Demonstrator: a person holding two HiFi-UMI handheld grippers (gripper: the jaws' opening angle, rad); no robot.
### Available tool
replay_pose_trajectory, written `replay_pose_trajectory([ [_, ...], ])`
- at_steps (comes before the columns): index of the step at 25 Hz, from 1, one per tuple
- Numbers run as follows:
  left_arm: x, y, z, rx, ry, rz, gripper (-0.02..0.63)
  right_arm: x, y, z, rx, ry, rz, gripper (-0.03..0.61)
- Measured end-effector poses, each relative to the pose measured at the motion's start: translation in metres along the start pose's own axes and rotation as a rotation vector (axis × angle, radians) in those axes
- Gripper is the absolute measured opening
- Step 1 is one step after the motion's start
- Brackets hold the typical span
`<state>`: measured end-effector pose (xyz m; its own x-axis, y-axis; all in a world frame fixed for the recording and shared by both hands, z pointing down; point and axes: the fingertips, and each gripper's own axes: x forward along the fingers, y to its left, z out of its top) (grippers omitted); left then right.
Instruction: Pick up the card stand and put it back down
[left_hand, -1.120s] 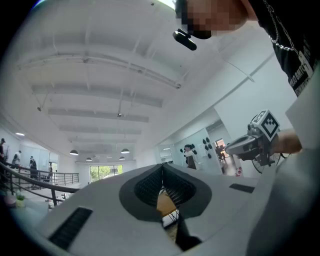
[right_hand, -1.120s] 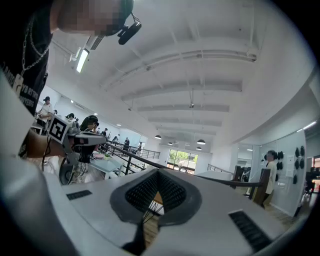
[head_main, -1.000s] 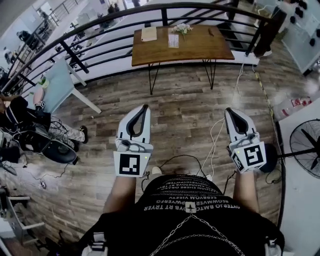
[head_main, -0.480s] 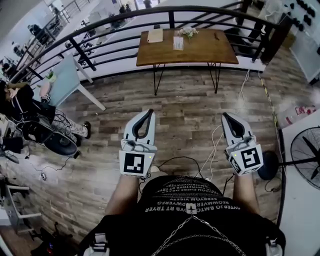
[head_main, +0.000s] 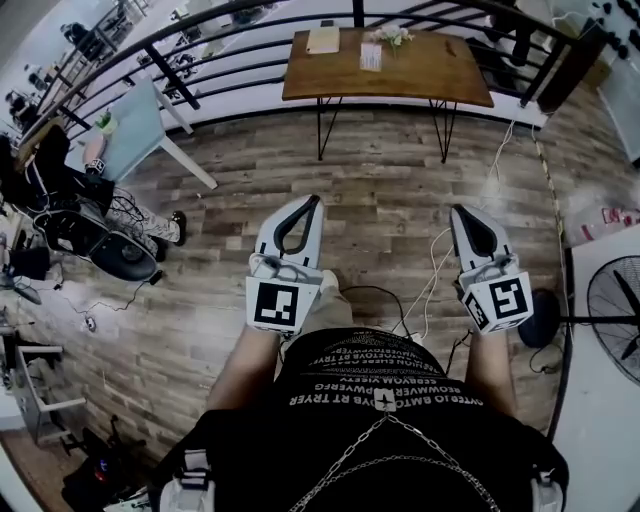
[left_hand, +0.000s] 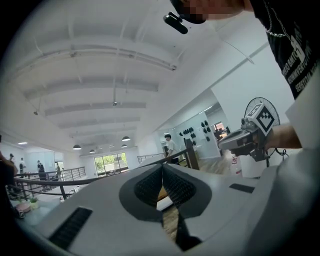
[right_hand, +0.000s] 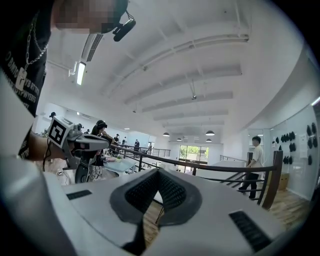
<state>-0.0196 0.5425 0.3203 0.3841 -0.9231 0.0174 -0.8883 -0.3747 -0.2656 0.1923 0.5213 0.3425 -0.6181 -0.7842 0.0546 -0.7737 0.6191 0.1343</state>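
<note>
Card stand (head_main: 371, 57), seemingly the small white upright card in its holder, sits on the brown rectangular wooden table with thin black legs (head_main: 440, 75), towards the far edge near the black metal railing (head_main: 250, 75). It is well apart from both tools, straight ahead across a stretch of grey-brown wood-plank floor (head_main: 380, 180). At this range it is too small to tell which way its broad face turns. The left white two-jaw gripper (head_main: 312, 201) and the right white two-jaw gripper (head_main: 459, 211) are held side by side at waist height, both pointing forward towards the table. The card stand lies ahead and between their lines, a little closer to the left one's line, so the left looks slightly better placed, though neither can reach it without a walk up to the table. In each gripper view the ribbed dark pads meet at their tips, so both sets of jaws are closed together on nothing, touching nothing. They would have to open before any grasp.
</note>
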Motion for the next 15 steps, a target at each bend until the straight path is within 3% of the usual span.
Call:
replay_pose_trajectory([
  [6, 0.03, 0.009, -0.022, -0.029, -0.003, -0.046, 0.028, 0.023, -0.007, -0.015, 0.044, 0.019, -0.031, 0.014],
  [15, 0.105, 0.06, -0.046, -0.1, 0.022, -0.08, 0.028, 0.1, -0.027, -0.016, 0.05, 0.057, -0.024, 0.014],
])
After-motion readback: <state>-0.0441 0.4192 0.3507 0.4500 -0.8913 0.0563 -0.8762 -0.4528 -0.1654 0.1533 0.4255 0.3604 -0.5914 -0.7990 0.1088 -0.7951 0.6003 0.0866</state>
